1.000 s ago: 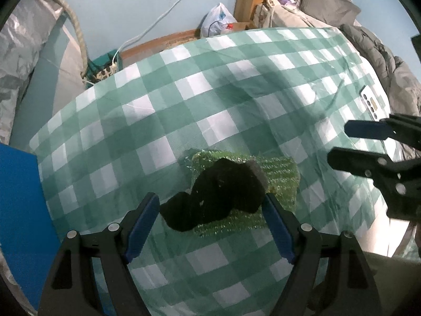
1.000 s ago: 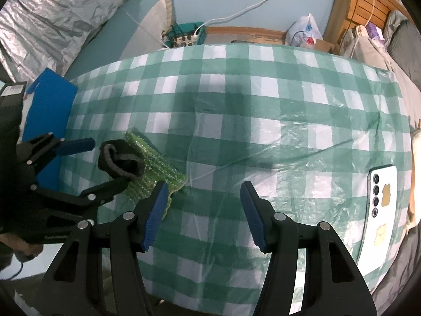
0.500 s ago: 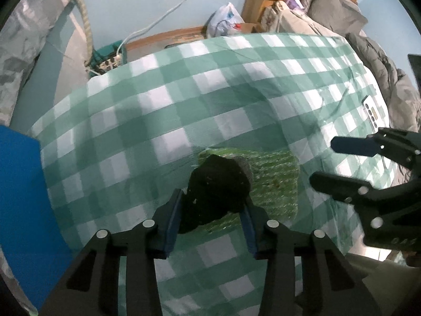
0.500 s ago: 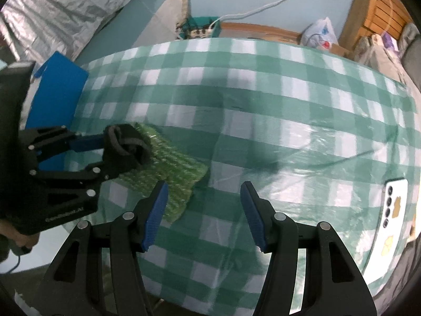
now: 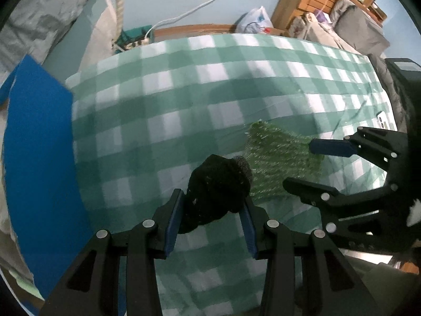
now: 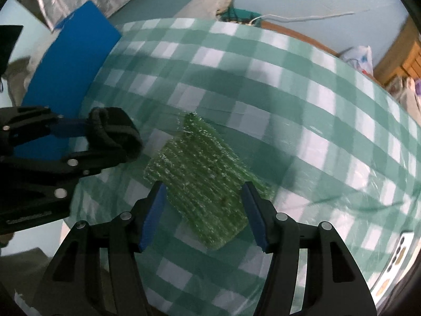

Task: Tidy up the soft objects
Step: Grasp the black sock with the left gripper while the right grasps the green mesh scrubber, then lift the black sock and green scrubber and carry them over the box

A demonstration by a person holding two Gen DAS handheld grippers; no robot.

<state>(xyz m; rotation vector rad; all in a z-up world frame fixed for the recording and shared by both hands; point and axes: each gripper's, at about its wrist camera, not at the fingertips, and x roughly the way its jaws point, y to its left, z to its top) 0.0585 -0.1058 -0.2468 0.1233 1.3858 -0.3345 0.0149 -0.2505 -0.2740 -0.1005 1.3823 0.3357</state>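
Two tools, left tool (image 5: pixel 210 214) pinching black sock (image 5: pixel 218 187), right tool (image 6: pixel 204 214) spread over green mat (image 6: pixel 202 181).

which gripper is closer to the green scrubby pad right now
Right. The right gripper hangs open directly over the green scrubby pad, fingers either side of it. The left gripper is off beside the pad, shut on the black sock.

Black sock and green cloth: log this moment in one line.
left gripper: shut on black sock | right gripper: open above green cloth | green cloth: flat on checked tablecloth
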